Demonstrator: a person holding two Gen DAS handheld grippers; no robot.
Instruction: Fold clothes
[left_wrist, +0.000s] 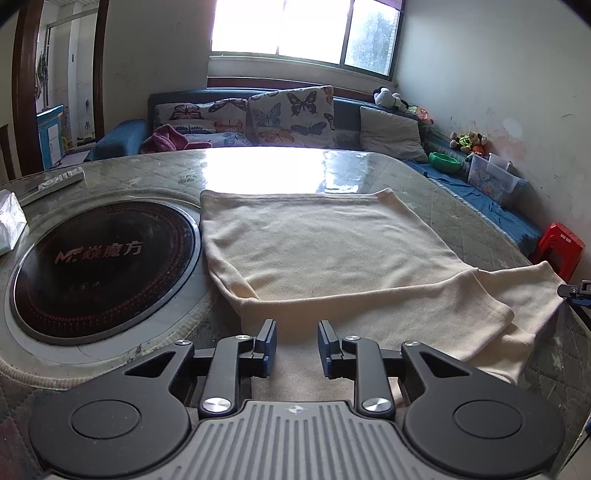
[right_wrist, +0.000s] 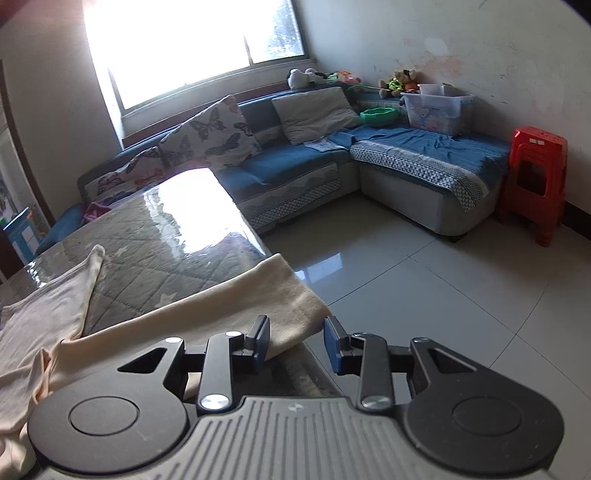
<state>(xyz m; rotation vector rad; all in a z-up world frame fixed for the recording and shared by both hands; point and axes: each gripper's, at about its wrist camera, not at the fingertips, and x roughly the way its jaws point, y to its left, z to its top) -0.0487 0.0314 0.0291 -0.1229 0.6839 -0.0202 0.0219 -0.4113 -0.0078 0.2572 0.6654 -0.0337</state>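
Lying flat on the table (left_wrist: 424, 177), the cream garment (left_wrist: 325, 243) is untouched; left gripper (left_wrist: 297, 343) and right gripper (right_wrist: 296, 341) jaws stand open, holding nothing.

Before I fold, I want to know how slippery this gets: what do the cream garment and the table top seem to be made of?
The cream garment looks like soft matte knit, possibly cotton: fuzzy surface, limp creases, stitched hem. The table top looks like a quilted cover under a clear glossy sheet, glass or plastic: it mirrors the window glare.
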